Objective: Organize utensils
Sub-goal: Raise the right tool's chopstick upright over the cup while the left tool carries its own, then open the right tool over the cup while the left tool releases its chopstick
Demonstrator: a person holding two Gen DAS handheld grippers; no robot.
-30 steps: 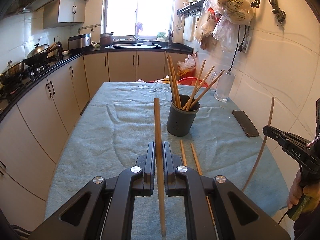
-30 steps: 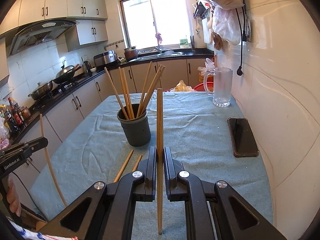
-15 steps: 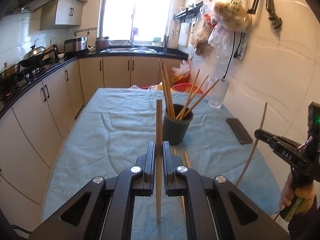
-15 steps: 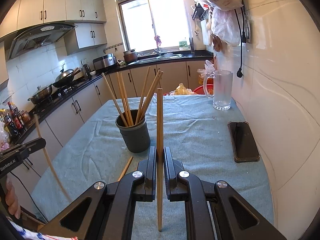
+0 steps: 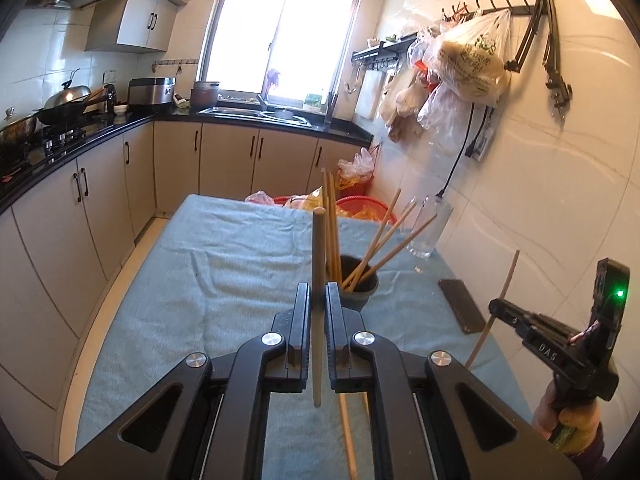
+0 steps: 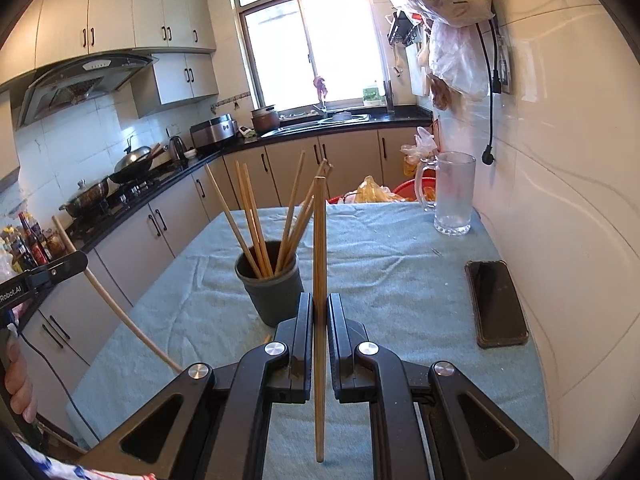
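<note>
My left gripper (image 5: 318, 292) is shut on a wooden chopstick (image 5: 318, 248) that stands nearly upright between its jaws, above the table and short of the holder. My right gripper (image 6: 319, 302) is shut on another upright chopstick (image 6: 319, 240). A dark grey holder (image 6: 270, 284) (image 5: 360, 286) with several chopsticks leaning in it stands mid-table, just beyond both grippers. One loose chopstick (image 5: 347, 432) lies on the cloth below the left gripper. Each gripper shows in the other's view, the right one (image 5: 496, 307) at the right edge, the left one (image 6: 82, 259) at the left edge.
A blue cloth covers the table (image 6: 400, 272). A black phone (image 6: 496, 304) lies near the right wall, and a glass mug (image 6: 454, 192) stands at the far right corner. Kitchen cabinets and a stove run along the left. A red basket (image 5: 362, 204) sits behind the table.
Both grippers have risen with their chopsticks; the left rose more and tipped up, so the holder sits lower in its view. The loose chopsticks on the cloth have slid under the jaws.
</note>
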